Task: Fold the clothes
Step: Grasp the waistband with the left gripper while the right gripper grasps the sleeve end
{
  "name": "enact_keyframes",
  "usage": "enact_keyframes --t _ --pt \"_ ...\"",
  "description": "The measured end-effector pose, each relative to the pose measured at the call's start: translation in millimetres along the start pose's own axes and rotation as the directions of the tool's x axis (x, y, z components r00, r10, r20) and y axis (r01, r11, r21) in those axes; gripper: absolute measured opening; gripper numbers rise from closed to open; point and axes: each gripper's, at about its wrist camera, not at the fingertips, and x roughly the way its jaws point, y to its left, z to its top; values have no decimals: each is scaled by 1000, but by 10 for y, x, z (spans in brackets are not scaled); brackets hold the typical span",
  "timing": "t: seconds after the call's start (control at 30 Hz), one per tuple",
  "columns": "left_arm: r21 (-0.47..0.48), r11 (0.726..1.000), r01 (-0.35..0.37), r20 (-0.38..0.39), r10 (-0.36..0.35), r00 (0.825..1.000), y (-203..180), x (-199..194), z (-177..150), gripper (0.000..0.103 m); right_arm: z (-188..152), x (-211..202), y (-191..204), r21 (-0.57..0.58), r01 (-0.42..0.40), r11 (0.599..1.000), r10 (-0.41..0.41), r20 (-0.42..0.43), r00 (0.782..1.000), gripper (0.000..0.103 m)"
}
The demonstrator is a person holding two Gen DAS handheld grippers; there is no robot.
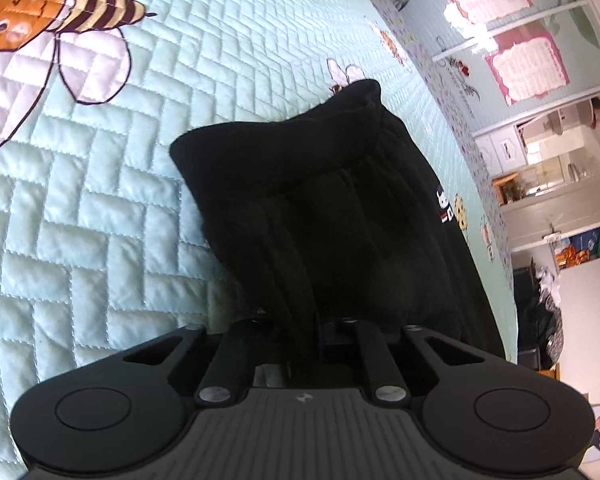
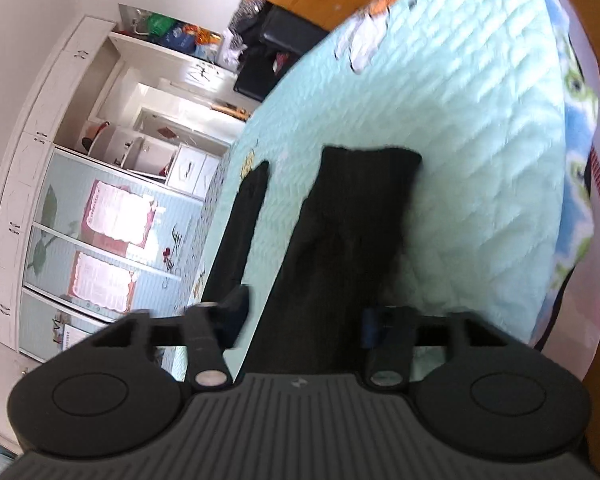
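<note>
Only one garment is in play: a single pair of black trousers [image 1: 320,208] lying on a pale mint quilted bedspread [image 1: 100,200] stitched in a herringbone pattern. Two grippers show, one per view. The left gripper [image 1: 300,320] has its fingers drawn in close with a bunch of the black cloth pinched between them, the fabric rising straight out of the jaws. From there the trousers fan out to a gathered, elasticated waistband [image 1: 284,148] at the far end, its edge standing slightly open. One small white and red logo [image 1: 444,204] sits on the right side of the cloth. The fabric looks soft, matte and heavily pleated below the waistband.

In the right wrist view the right gripper [image 2: 304,320] has its fingers spread apart, with a strip of the black trousers [image 2: 340,248] running up between them; whether either pad touches the cloth cannot be told, as the frame is blurred. Two black strips are visible there: the wide one ending in a square hem [image 2: 370,160], and a narrower one [image 2: 244,220] to its left near the bed's edge.

One large embroidered bee [image 1: 60,12] decorates the bedspread, with one smaller bee [image 1: 346,76] just beyond the waistband. A white wardrobe [image 2: 80,184] stands past the bed.
</note>
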Motion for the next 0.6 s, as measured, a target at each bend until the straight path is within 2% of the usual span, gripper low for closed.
enact_keyframes --t 0.07,0.2,0.43,0.6 --pt "1 1000 0 10 0 1000 -4 -10 -8 9 -6 50 11 5 6 1000 -6 -12 1000 17" --pt "3 1000 5 22 -5 1000 -10 -28 -11 8 1 119 70 7 20 1000 -20 -19 1000 11" --pt "8 1000 17 31 -18 999 21 -96 -31 8 7 0 234 -41 18 999 -19 -11 1000 8" --pt "1 1000 29 65 -29 997 57 -255 -43 7 68 -55 356 -55 -3 998 3 2 1000 5"
